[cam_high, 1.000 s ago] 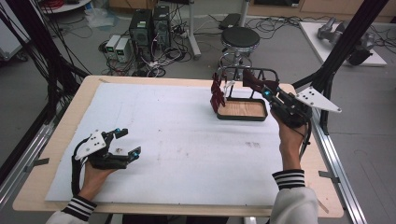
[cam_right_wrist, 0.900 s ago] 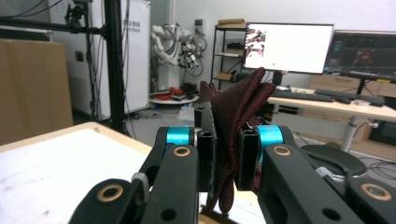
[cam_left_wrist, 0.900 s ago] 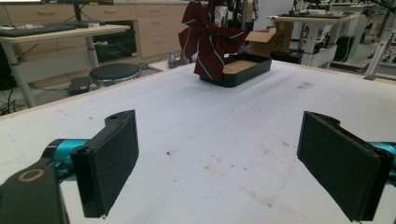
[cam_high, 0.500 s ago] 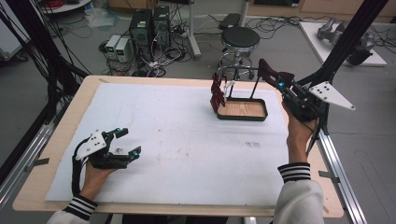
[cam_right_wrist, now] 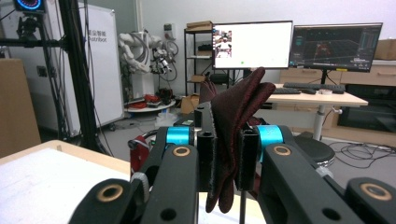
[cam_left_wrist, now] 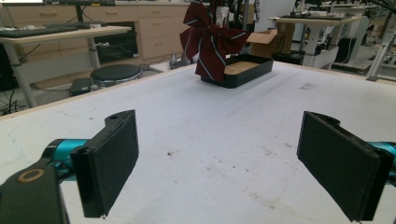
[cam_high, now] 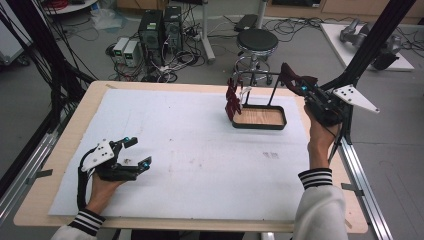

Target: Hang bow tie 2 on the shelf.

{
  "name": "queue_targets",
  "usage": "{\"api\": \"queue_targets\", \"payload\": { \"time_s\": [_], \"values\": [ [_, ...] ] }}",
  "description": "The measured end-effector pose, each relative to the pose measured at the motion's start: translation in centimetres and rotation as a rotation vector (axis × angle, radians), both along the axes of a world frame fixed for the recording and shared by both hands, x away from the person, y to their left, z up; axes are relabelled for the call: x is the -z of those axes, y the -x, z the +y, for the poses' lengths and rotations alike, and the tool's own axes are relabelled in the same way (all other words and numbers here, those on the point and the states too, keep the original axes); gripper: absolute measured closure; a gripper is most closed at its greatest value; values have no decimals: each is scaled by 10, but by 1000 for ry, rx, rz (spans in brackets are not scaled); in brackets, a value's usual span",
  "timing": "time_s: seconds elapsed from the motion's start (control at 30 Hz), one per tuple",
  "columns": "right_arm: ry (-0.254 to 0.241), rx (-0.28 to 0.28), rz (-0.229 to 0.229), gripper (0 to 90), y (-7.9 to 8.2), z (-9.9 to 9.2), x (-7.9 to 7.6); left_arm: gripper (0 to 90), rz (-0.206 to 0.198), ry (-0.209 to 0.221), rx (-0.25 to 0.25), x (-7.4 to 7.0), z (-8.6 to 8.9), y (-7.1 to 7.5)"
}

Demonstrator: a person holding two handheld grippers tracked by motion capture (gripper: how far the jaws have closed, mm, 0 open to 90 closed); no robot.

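Note:
A black tray point(cam_high: 260, 125) with a wooden floor and a thin rail stands at the table's back right. A dark red striped bow point(cam_high: 232, 100) hangs at the rail's left end; from the left gripper view the bow point(cam_left_wrist: 210, 39) and the tray point(cam_left_wrist: 247, 74) are far ahead. My right gripper point(cam_high: 300, 86) is raised just right of the rail, shut on a dark red cloth piece point(cam_high: 292, 76). In the right gripper view the cloth point(cam_right_wrist: 236, 116) is pinched between the pads of that gripper point(cam_right_wrist: 227, 156). My left gripper point(cam_high: 139, 151) rests at the front left, open point(cam_left_wrist: 233, 172), holding nothing.
A white mat point(cam_high: 200, 150) covers most of the wooden table. A black stool point(cam_high: 257, 40) stands just beyond the far edge behind the tray. Black frame posts point(cam_high: 372, 42) rise at the right. Computers and cables point(cam_high: 155, 30) lie on the floor behind.
My right gripper has lifted up and to the right, away from the tray's rail, carrying the dark red cloth. The left gripper has stayed where it was.

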State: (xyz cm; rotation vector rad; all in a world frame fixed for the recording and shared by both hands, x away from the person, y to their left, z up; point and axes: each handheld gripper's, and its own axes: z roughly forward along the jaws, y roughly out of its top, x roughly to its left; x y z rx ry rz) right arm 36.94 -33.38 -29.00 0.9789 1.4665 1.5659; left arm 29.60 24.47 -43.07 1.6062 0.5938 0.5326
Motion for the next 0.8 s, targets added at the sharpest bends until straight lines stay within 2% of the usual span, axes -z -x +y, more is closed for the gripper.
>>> {"api": "queue_targets", "payload": {
  "time_s": [0.2, 0.3, 0.5, 0.8],
  "values": [
    [-7, 2, -17, 829, 2, -4, -4, 132, -5, 7, 2, 0, -2, 0],
    [-4, 6, -39, 829, 3, -6, -8, 132, -9, 8, 2, 0, -3, 0],
    [2, 35, -69, 828, 0, -11, -9, 132, -8, 9, 11, 0, -3, 0],
    [8, 75, -54, 828, -14, -12, -1, 132, -8, 11, 8, 0, -3, 0]
  ]
}}
